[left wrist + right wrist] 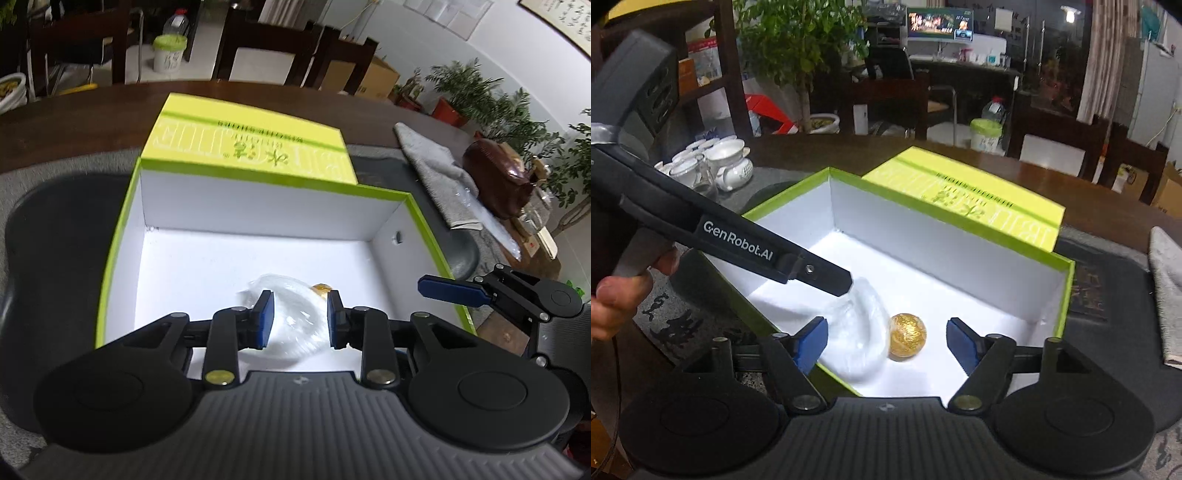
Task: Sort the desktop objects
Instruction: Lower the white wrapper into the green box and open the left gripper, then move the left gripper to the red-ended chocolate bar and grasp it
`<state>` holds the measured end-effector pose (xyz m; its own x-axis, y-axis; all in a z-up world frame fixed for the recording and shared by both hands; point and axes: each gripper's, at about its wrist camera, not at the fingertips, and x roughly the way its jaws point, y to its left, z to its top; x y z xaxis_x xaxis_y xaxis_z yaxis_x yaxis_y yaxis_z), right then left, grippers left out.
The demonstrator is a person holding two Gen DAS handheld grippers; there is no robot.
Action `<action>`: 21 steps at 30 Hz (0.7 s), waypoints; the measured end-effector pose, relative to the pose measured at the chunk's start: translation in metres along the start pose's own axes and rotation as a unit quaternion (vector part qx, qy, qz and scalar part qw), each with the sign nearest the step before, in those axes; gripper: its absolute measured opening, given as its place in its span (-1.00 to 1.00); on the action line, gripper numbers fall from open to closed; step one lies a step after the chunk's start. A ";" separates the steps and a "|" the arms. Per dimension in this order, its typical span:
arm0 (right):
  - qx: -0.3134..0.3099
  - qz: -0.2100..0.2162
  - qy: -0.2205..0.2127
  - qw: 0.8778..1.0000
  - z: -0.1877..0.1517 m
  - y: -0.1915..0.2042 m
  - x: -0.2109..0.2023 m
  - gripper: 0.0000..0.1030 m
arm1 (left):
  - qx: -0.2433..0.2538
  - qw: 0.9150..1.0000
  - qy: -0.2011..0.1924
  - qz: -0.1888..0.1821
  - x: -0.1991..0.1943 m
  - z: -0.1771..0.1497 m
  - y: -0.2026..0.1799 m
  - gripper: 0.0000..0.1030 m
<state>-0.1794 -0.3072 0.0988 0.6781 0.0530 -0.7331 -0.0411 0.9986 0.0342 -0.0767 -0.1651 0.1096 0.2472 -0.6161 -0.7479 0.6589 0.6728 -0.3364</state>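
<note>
A lime-green box (258, 199) with white inside stands with its lid folded back. In it lie a crumpled clear plastic wrapper (295, 317) and a gold foil ball (907, 337). My left gripper (300, 320) reaches down into the box, its blue pads pressed on the wrapper's two sides. In the left wrist view the gold ball (321, 288) peeks out behind the right pad. My right gripper (886, 343) hangs open over the box's (923, 236) near edge; the ball rests on the floor between its pads, untouched. The left gripper's finger (812, 269) meets the wrapper (860, 332).
The box stands on a dark tea tray (55, 258) on a brown wooden table. A grey towel (428, 166) and a brown teapot (498, 181) lie to the right. White cups (713, 162) stand at the back left. A hand (613, 295) holds the left gripper.
</note>
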 end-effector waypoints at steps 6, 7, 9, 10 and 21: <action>-0.003 -0.008 -0.034 0.999 -0.006 0.004 -0.041 0.42 | 0.036 0.998 -0.037 -0.024 -0.042 -0.013 -0.018 -0.40; -0.002 -0.009 -0.040 0.999 -0.009 0.005 -0.049 0.42 | 0.043 0.998 -0.041 -0.030 -0.049 -0.017 -0.021 -0.40; -0.005 -0.010 -0.048 0.999 -0.015 0.006 -0.064 0.42 | 0.059 0.996 -0.044 -0.040 -0.059 -0.026 -0.028 -0.40; -0.006 -0.010 -0.051 0.999 -0.019 0.007 -0.071 0.42 | 0.067 0.996 -0.045 -0.046 -0.064 -0.031 -0.032 -0.40; -0.017 -0.017 0.014 1.000 -0.088 0.009 -0.091 0.26 | 0.089 0.993 0.035 -0.070 -0.036 -0.084 -0.047 -0.40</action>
<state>-0.3058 -0.3033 0.1061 0.6581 0.0177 -0.7527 -0.0431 0.9990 -0.0142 -0.1759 -0.1400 0.1041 0.0986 -0.6646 -0.7407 0.8002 0.4954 -0.3380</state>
